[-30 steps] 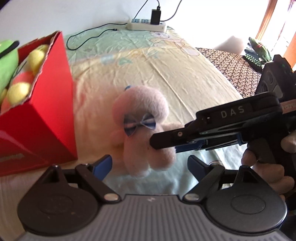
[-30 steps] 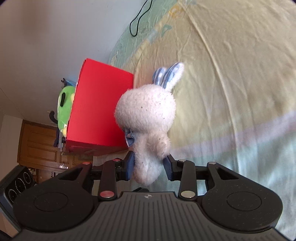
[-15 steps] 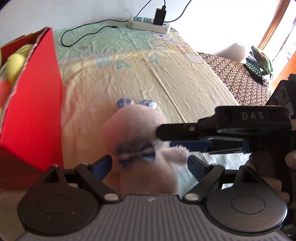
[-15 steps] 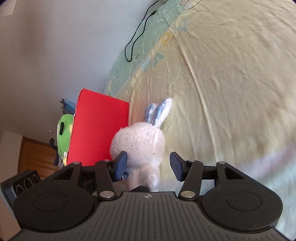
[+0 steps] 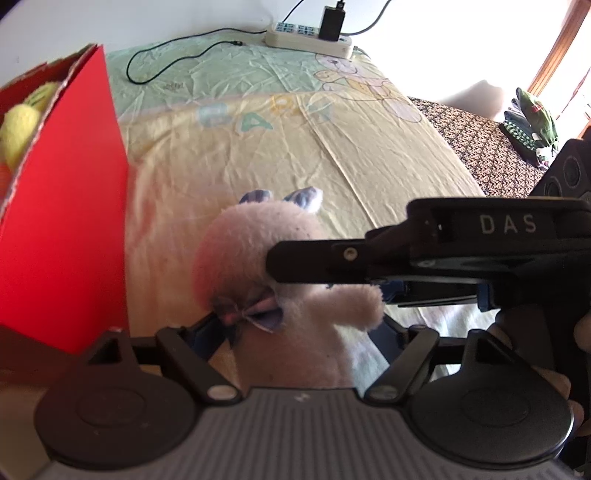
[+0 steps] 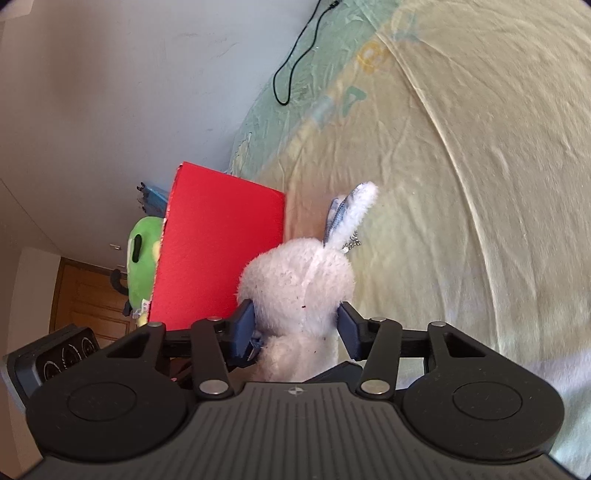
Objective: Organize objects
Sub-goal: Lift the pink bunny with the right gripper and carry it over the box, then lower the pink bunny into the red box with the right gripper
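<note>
A pale pink plush bunny (image 5: 240,258) with a blue bow and blue-lined ears stands on the yellow bedsheet (image 5: 332,147), right beside the red cardboard box (image 5: 66,221). My left gripper (image 5: 301,332) is shut on the bunny's body just below the bow. My right gripper (image 6: 295,325) comes in from the right, and its upper finger (image 5: 314,262) lies along the bunny's head. In the right wrist view the bunny (image 6: 295,280) has its head between the jaws, which are closing; the pads graze the fur without squeezing it. The red box (image 6: 218,251) stands just behind.
Yellow balls (image 5: 18,122) lie inside the box and a green plush toy (image 6: 142,254) leans behind it. A power strip (image 5: 306,35) and a black cable (image 5: 166,62) lie at the bed's far edge. A patterned cloth (image 5: 472,140) covers the right side.
My left gripper moved up to the bunny and shut on its body. My right gripper let go of the body, opened, and now straddles the head.
</note>
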